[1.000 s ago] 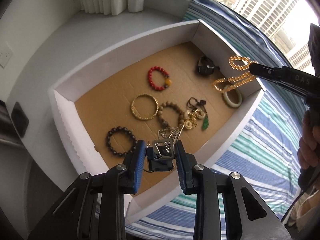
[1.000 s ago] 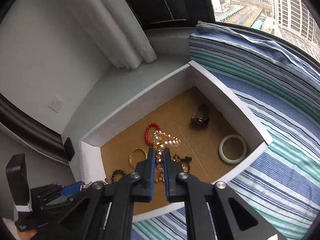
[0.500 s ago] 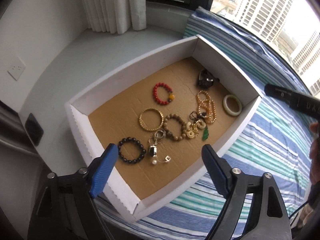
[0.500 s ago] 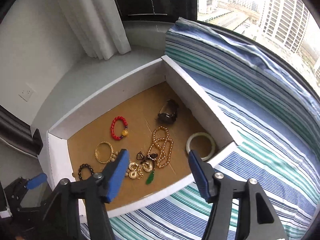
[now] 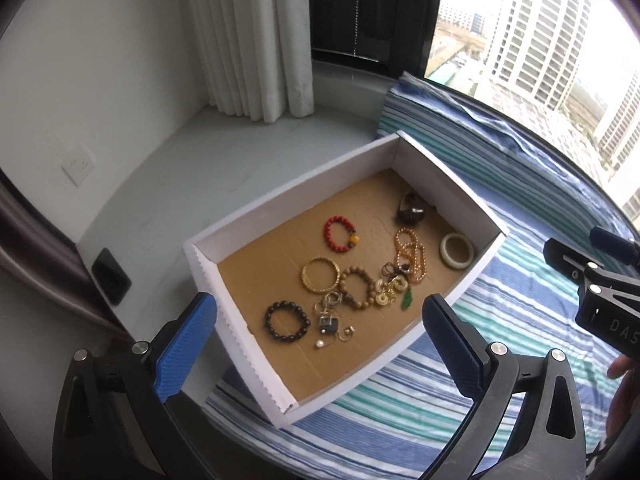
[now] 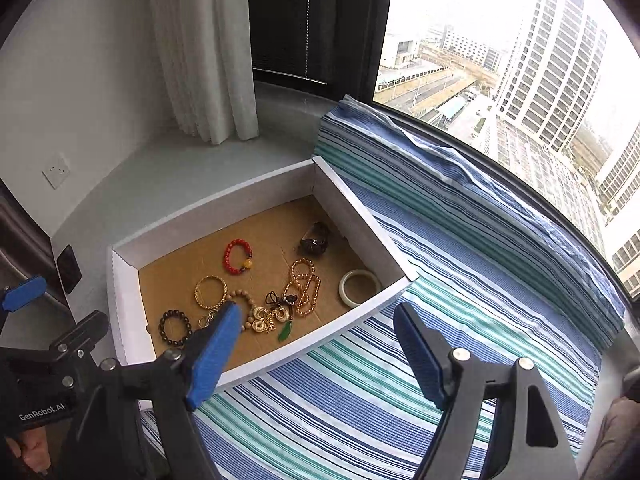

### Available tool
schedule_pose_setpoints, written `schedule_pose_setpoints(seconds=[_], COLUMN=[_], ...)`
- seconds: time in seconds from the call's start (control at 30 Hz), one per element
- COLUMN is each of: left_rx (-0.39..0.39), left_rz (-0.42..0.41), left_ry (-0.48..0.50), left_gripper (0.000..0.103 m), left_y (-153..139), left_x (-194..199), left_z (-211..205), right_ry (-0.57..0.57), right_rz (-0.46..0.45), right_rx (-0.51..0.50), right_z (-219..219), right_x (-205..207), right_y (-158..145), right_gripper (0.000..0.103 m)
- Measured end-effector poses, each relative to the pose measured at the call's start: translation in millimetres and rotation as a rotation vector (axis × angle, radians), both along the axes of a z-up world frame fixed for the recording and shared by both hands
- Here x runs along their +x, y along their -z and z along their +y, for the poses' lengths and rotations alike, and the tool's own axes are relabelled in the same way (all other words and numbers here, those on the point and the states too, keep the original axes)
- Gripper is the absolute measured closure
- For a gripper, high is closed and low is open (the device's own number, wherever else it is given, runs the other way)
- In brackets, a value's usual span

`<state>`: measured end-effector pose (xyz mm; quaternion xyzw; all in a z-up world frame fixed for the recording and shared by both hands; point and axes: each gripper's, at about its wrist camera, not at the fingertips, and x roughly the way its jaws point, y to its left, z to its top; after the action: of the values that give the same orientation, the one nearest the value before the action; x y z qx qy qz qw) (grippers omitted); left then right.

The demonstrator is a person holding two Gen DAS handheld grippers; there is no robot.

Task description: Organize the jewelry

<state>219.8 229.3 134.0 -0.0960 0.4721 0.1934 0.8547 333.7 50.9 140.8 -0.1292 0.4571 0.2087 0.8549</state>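
Grippers [image 5: 320,316] [image 6: 318,324] opening, empty; six bracelets [image 5: 339,233] boxed.

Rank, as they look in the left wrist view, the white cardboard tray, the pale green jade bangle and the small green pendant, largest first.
1. White cardboard tray
2. Pale green jade bangle
3. Small green pendant

The differences are plain; nearness changes nothing.

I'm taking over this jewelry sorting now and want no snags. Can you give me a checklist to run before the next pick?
1. Left gripper empty, jaws opening: ok.
2. Right gripper empty, jaws opening: ok.
3. All jewelry inside the cardboard box: ok.
4. Red bead bracelet lies apart, easy to pick: ok.
5. Gold bead necklace free of the coin charm cluster: not ok, they touch.
6. Pale bangle clear of the box wall: cannot tell.
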Motion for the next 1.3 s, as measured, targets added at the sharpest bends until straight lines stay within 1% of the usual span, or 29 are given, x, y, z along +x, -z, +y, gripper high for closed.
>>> schedule_pose_setpoints(seconds=[0.07, 0.17, 0.23, 0.3, 0.4, 0.5, 0.53, 0.7, 0.77, 0.83, 0.97, 1.0, 1.1, 1.2, 1.3], left_rx=[0.009, 0.042, 0.045, 0.044, 0.029, -0.027, -0.029, 0.032, 0.020, 0.017, 0.091, 0.088, 0.020, -0.031, -0.041], left_rz=[-0.011, -0.026, -0.034, -0.025, -0.008, -0.008, -0.009, 0.009, -0.002, 0.012, 0.063, 0.069, 0.048, 0.026, 0.022], left_ry=[-0.002, -0.009, -0.005, -0.006, -0.009, -0.014, -0.023, -0.061, -0.063, -0.078, -0.100, -0.097, -0.105, -0.116, -0.129], left_gripper=[0.001, 0.001, 0.001, 0.001, 0.001, 0.000, 0.000, 0.000, 0.000, 0.000, 0.000, 0.000, 0.000, 0.001, 0.001], left_y=[-4, -11, -15, -17, -19, -23, -25, -36, -40, -43, -45, -45, -47, -49, -50], left_x=[-2, -4, -5, -4, -3, -5, -6, -11, -15, -17, -15, -15, -18, -20, -19], left_z=[0, -1, -1, -1, 2, 8, 9, 4, 2, 1, -5, -5, 1, 6, 7], right_ry=[-0.001, -0.013, -0.019, -0.029, -0.040, -0.042, -0.042, -0.055, -0.063, -0.073, -0.100, -0.106, -0.120, -0.129, -0.137], right_rz=[0.000, -0.006, -0.008, -0.006, -0.005, 0.017, 0.022, 0.037, 0.038, 0.037, 0.028, 0.026, 0.022, 0.018, 0.011], right_rx=[-0.005, -0.010, 0.000, 0.004, 0.005, 0.012, 0.011, 0.018, 0.021, 0.024, 0.022, 0.020, 0.010, 0.003, -0.004], right_z=[0, 2, 3, 5, 9, 12, 13, 18, 20, 22, 28, 29, 31, 31, 29], right_x=[-1, -4, -7, -9, -11, -12, -12, -18, -20, -21, -24, -24, -24, -25, -25], right_y=[-3, -10, -15, -19, -21, -21, -21, -29, -33, -39, -48, -50, -53, -56, -58], right_gripper=[0.023, 0.023, 0.023, 0.023, 0.023, 0.022, 0.022, 0.022, 0.022, 0.022, 0.022, 0.022, 0.022, 0.022, 0.022])
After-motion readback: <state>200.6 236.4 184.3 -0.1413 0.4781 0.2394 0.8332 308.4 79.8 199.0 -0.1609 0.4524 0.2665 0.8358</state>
